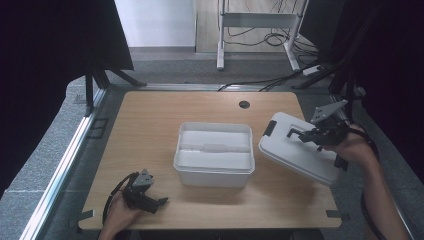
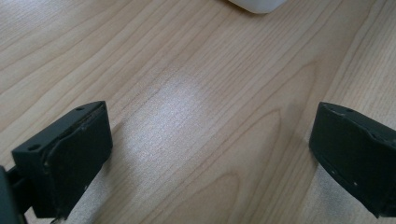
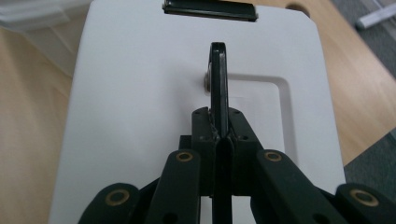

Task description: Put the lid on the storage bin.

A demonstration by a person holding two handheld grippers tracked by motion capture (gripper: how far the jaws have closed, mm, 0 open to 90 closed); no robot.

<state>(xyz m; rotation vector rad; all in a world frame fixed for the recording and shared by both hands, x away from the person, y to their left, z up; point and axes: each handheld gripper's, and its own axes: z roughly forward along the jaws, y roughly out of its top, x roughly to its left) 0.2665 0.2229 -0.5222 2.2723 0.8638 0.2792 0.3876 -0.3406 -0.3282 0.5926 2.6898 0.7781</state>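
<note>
While pinching the black handle [image 3: 218, 84] of the white lid [image 1: 298, 150], right tool [image 3: 219, 123] holds it tilted beside the box [image 1: 214, 154]. Left tool [image 2: 210, 158] spread, low over the surface [image 2: 196, 93].

I count one white box [image 1: 214, 162] in the middle of my table [image 1: 150, 120] and one white lid [image 1: 295, 150] just to the right of the box. The lid has one black handle [image 3: 218, 93] and one black clip [image 3: 210, 10]. I hold two tongs, my left gripper [image 1: 161, 202] near the box's front left corner and my right gripper [image 1: 295, 133] over the lid.
</note>
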